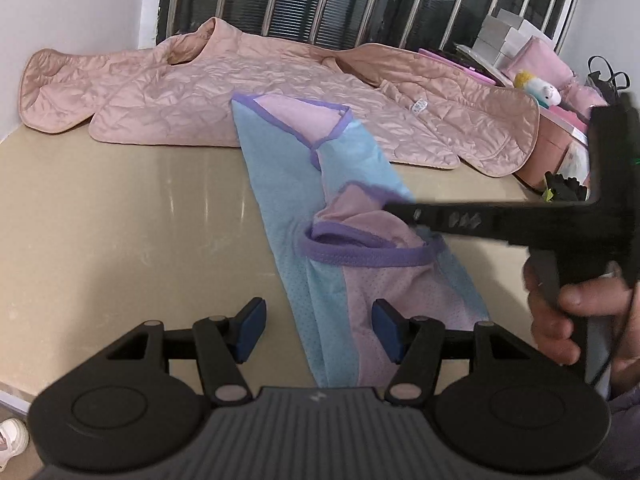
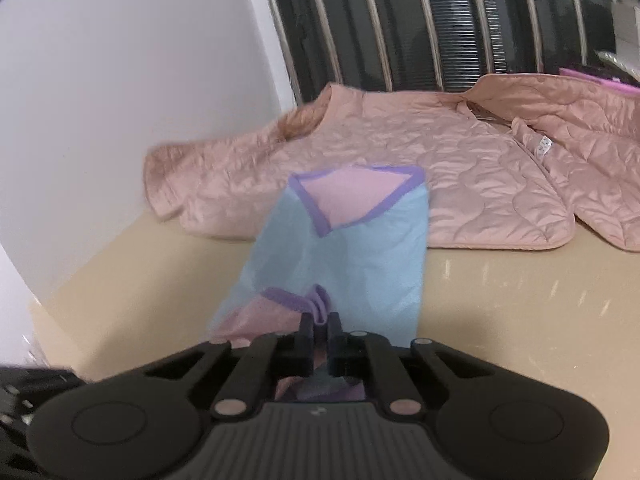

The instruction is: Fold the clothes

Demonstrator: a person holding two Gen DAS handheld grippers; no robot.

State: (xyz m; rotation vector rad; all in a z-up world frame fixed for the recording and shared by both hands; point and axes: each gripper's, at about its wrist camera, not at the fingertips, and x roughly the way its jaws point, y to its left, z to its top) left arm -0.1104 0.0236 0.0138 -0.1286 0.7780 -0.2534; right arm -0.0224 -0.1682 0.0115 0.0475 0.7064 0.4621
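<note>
A beige counter (image 1: 120, 208) is running up to a white wall, with dark window bars behind it. A pink quilted jacket (image 1: 248, 92) is lying spread open along the back of the counter, its white label (image 1: 419, 107) facing up near the open front edge. At the far right, beyond the jacket, pink boxes and a small plush toy (image 1: 538, 89) are sitting in a crowded pile.

In front of the jacket a small blue and pink mesh garment (image 1: 288, 184) with purple trim is lying lengthwise on the counter, its far end overlapping the jacket's hem. Its near half is lying between the fingers of the left hand-held gripper (image 1: 318, 330).

The left hand-held gripper is hovering low over the near end of the garment with its blue pads spread apart; the left pad (image 1: 250, 330) is standing over bare counter and the right pad (image 1: 386, 330) over the pink panel, neither one pressing on the cloth.

The right hand-held gripper (image 2: 319, 326) is reaching in from the right, a person's hand (image 1: 568, 312) wrapped around its handle. Its fingers are pressed together and pinching a bunched fold of the purple trim (image 2: 320, 304) at the garment's middle opening, lifting that edge slightly off the blue fabric below.
</note>
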